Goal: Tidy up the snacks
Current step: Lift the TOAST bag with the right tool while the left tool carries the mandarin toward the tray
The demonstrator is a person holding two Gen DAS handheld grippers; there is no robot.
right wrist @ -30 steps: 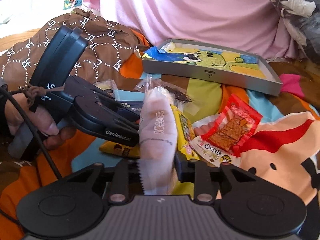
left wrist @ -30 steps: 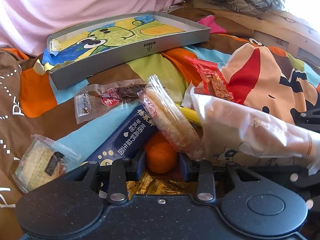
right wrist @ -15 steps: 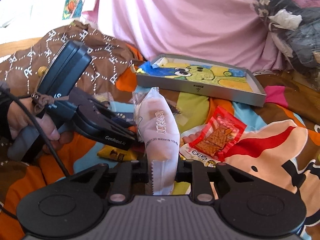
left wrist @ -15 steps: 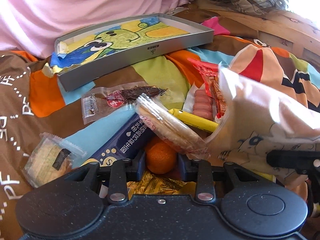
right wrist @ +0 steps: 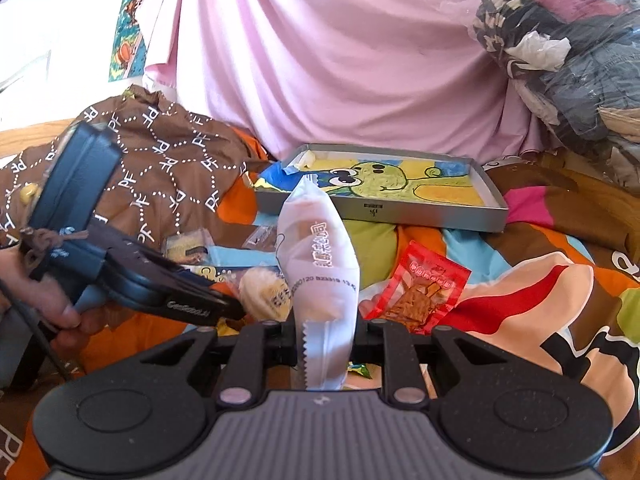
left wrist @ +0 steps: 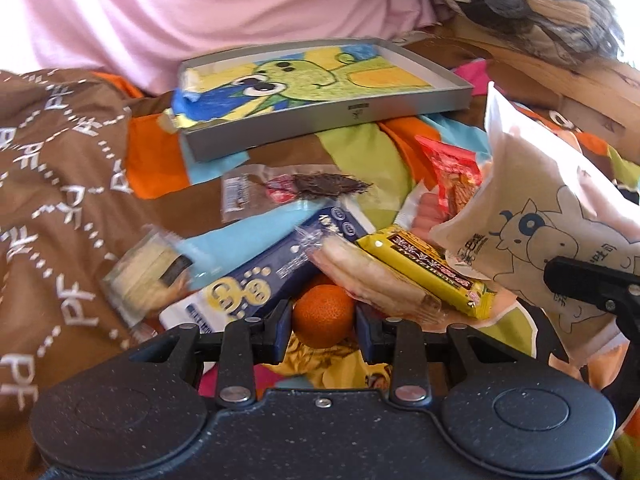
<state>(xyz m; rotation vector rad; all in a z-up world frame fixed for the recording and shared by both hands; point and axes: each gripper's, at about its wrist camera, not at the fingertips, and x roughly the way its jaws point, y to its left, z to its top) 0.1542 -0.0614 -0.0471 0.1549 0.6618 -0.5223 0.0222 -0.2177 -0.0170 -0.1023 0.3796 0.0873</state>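
White bread packet [right wrist: 320, 264] lifted higher in the right claw [right wrist: 324, 334], now upright before the tray [right wrist: 380, 210], left claw [left wrist: 323, 320] turned toward the tray

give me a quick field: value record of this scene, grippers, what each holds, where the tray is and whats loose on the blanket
left gripper: closed on the orange
right gripper: closed on the white snack packet, held upright
tray: grey, shallow, cartoon-lined, on the blanket beyond the pile, no snacks in it
loose snacks: red packet, yellow bar, blue packet, clear packet with dark contents
backdrop: pink cloth
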